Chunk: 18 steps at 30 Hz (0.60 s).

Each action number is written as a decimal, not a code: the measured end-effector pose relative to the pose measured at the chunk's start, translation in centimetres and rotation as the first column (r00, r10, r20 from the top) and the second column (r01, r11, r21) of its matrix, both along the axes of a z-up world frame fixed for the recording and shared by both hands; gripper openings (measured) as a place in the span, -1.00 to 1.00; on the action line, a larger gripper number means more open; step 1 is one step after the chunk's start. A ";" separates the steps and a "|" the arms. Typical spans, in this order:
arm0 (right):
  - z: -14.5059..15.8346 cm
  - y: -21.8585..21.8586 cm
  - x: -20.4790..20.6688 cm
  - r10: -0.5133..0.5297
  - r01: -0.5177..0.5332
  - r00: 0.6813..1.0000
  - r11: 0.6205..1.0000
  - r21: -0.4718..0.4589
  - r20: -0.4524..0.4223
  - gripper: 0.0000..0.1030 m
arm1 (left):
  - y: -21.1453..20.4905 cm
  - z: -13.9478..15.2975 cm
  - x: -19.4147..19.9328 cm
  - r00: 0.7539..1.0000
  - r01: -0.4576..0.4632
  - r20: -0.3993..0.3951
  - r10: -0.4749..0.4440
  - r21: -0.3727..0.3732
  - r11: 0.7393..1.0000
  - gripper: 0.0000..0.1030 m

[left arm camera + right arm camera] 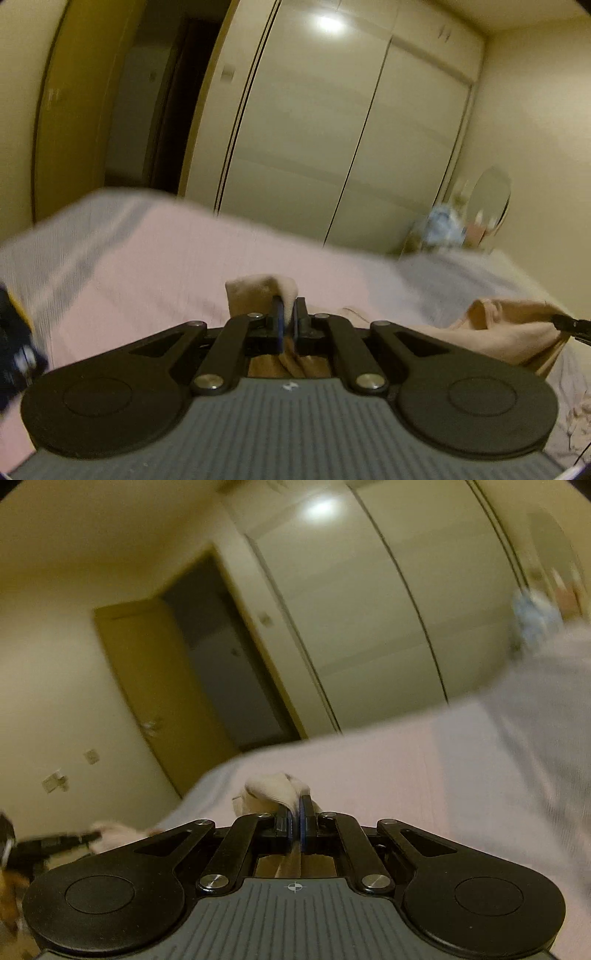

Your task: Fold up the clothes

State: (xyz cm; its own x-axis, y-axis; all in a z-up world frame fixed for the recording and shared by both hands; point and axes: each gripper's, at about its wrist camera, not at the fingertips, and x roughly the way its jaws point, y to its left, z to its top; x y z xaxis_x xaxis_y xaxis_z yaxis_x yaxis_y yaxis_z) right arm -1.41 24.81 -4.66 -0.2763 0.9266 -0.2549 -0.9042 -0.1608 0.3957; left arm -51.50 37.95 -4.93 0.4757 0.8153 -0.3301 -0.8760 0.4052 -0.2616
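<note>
From the left wrist view, my left gripper has its fingers pinched together on a bunched corner of a peach-coloured garment, which hangs clear above the pink-sheeted bed and stretches off to the right, where the tip of my right gripper bites its far corner. The picture is smeared, and the hold is only a small tuft of cloth poking past the fingers; I judge that a quick pull or a snag on the bed could drag that tuft free and drop this side of the garment. From the right wrist view, the right gripper is likewise closed tight on a pale knob of the same garment, cloth trailing back between the fingers, with the left gripper low at the left edge holding the other end. The wardrobe doors and an open doorway fill the background. If I spread my hands unevenly, I expect the span to twist or sag, and the fold would land crooked on the bed. How much cloth hangs below, neither view shows.
</note>
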 end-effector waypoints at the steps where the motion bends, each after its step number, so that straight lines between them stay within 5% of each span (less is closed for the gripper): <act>1: 1.6 -1.0 0.0 0.006 -0.007 0.999 0.999 0.031 0.038 -0.96 | -1.2 1.8 -0.1 1.000 0.001 0.005 -0.002 0.037 0.999 -0.95; 6: 7.4 -6.2 0.0 0.068 -0.095 0.970 0.990 0.105 0.232 -0.96 | -7.7 8.6 -0.8 1.000 -0.002 0.005 0.001 0.177 0.984 -0.95; 10: 10.0 -10.5 0.2 0.090 -0.139 0.942 0.981 0.135 0.322 -0.96 | -12.7 11.5 -1.4 1.000 -0.008 -0.020 0.013 0.217 0.976 -0.95; 18: 13.8 -20.1 0.4 0.091 -0.188 0.910 0.960 0.209 0.404 -0.96 | -21.9 16.1 -2.5 0.997 0.039 -0.068 -0.022 0.254 0.966 -0.91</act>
